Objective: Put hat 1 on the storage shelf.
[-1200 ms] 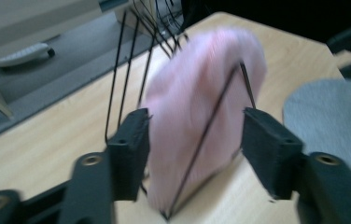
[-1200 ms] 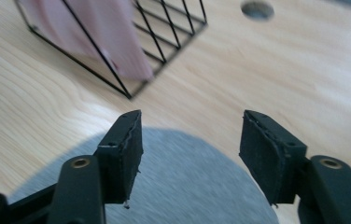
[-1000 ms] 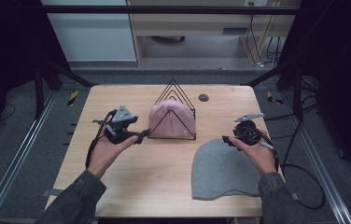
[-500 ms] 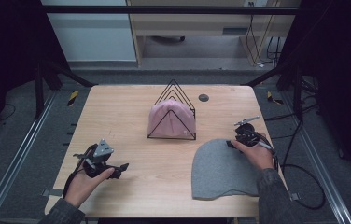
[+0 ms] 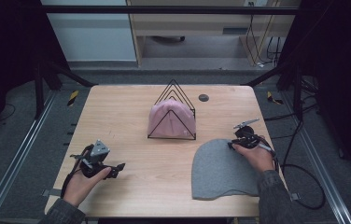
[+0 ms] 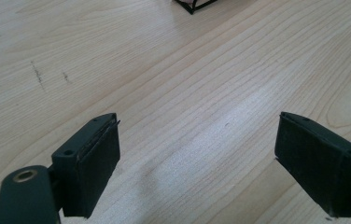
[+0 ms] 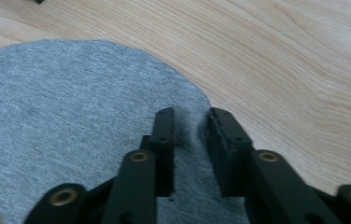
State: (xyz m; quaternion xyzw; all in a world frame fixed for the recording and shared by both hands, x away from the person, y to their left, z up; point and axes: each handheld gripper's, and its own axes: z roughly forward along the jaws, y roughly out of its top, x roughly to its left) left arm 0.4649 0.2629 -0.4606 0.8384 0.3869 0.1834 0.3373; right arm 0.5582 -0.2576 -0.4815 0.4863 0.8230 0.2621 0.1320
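A grey beanie [image 5: 222, 170] lies flat on the wooden table at the front right. My right gripper [image 5: 232, 144] rests on its rounded top edge. In the right gripper view the jaws [image 7: 191, 116] stand close together with a pinch of the grey fabric [image 7: 71, 116] between them. A pink beanie [image 5: 171, 119] sits in a black wire rack [image 5: 176, 86] at the table's middle back. My left gripper [image 5: 117, 168] is at the front left, low over bare wood, with its jaws [image 6: 197, 140] wide open and nothing between them.
A small dark round object [image 5: 203, 97] lies behind the rack, near the table's back edge. A corner of the rack [image 6: 193, 5] shows at the top of the left gripper view. Cables trail on the floor to the right of the table [image 5: 117, 112].
My left gripper has drawn back from beside the rack to the table's front left. My right gripper has shifted slightly onto the grey beanie's top edge.
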